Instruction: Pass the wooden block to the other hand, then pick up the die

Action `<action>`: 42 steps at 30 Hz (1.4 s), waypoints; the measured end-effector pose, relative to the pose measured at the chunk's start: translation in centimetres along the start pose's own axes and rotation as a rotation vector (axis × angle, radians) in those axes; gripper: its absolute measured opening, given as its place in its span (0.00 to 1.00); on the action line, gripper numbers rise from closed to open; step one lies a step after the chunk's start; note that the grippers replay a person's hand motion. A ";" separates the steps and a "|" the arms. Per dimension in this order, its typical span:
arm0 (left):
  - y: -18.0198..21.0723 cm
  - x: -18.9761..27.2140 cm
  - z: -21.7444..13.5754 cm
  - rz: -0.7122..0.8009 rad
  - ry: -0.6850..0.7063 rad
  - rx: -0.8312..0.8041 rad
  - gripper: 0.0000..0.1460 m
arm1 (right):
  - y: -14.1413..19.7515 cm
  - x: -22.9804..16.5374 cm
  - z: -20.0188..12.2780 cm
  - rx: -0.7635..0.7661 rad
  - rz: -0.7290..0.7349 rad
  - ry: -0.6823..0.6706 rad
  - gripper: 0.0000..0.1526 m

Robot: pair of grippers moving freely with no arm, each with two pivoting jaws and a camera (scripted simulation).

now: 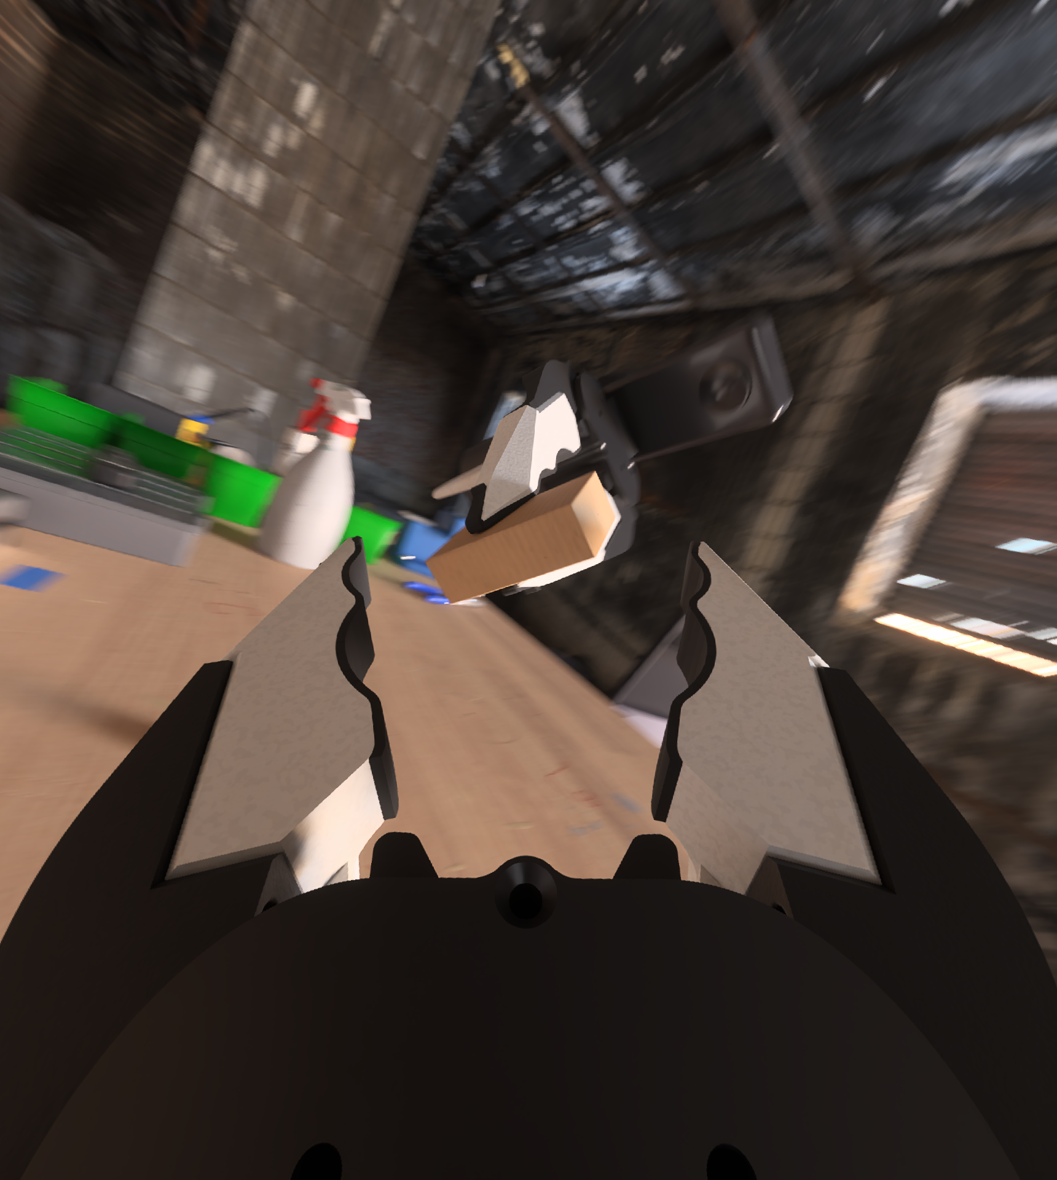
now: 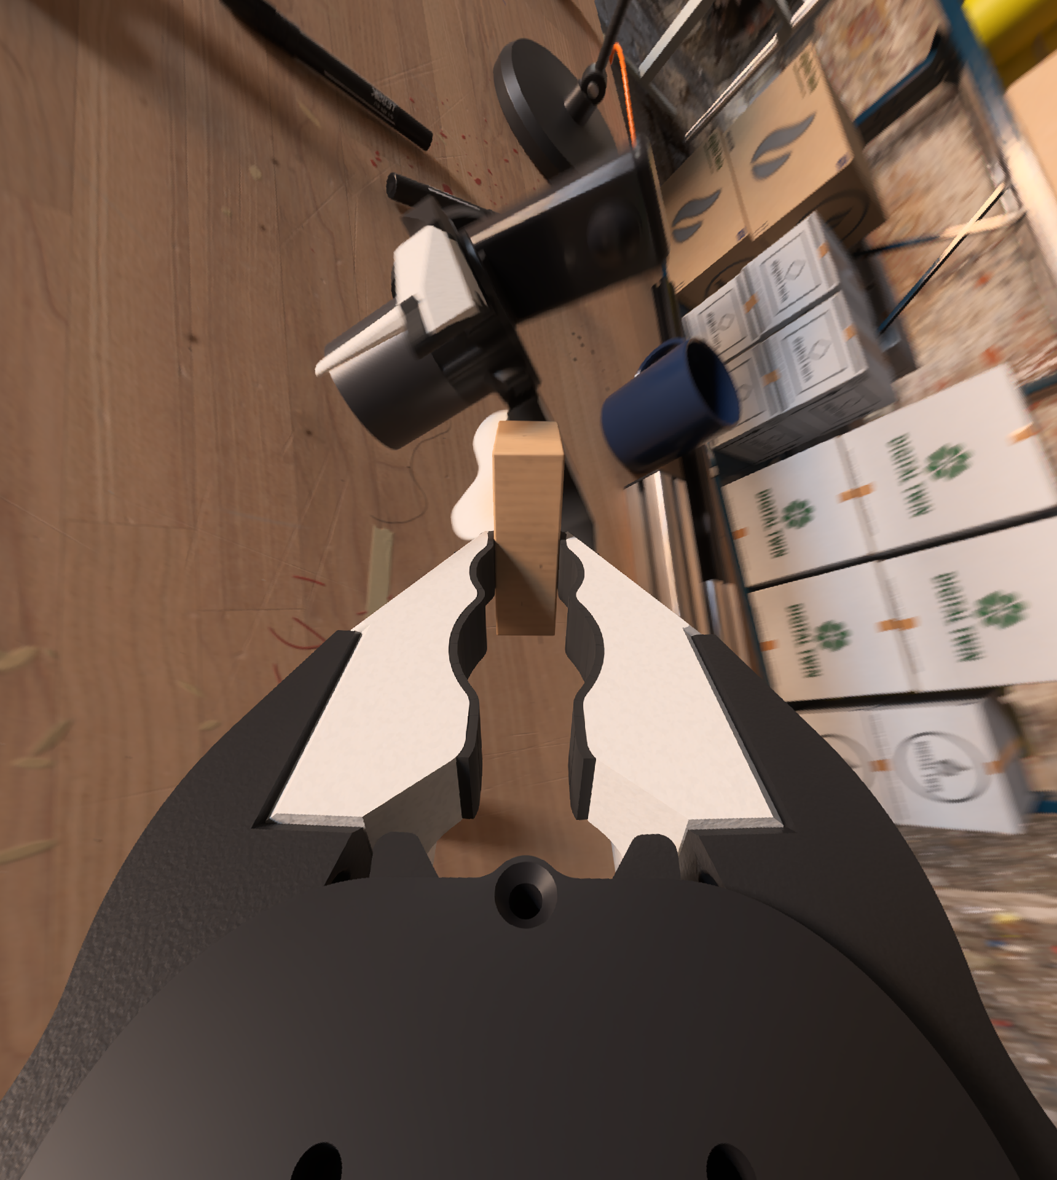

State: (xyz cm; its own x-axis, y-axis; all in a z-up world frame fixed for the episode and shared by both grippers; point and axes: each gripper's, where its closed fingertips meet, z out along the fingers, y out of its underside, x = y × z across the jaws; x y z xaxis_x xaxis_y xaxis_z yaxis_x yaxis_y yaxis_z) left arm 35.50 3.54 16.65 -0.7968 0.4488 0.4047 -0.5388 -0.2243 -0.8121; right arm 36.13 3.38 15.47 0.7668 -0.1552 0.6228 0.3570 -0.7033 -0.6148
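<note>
The wooden block is a light tan bar held in the air between the fingertips of my right gripper, which is shut on it. In the left wrist view the block hangs tilted above the table, gripped by the right gripper just ahead of my left gripper. My left gripper is open and empty, its tips a short way from the block's near end. It also shows in the right wrist view, beyond the block. No die is in view.
On the wooden table stand a white spray bottle and green bins beyond a grey tray. A blue mug, black markers and a black round lamp base lie near the table edge. Stacked boxes are beyond it.
</note>
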 end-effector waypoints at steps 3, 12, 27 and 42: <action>-0.1 -1.5 -1.2 0.296 -0.192 -0.068 0.70 | 1.4 0.3 0.3 0.000 0.229 -0.078 0.12; 1.2 -3.2 -1.6 1.004 -0.530 -0.356 0.73 | 2.3 -0.3 1.3 0.090 1.219 -0.541 0.12; 2.3 -2.2 -1.0 1.172 -0.499 -0.383 0.48 | 0.3 -2.3 1.9 0.170 1.482 -0.813 0.12; 3.4 -5.6 -3.1 0.660 -0.565 -0.388 0.43 | 7.9 1.9 -0.7 0.187 1.100 0.153 0.41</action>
State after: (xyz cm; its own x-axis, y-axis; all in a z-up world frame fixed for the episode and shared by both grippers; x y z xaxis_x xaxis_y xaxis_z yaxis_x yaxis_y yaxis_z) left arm 38.97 2.96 10.33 -0.9770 -0.1729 -0.1245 0.1146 0.0658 -0.9912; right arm 40.04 -2.94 12.08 0.6450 -0.7193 -0.2579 -0.3892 -0.0187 -0.9210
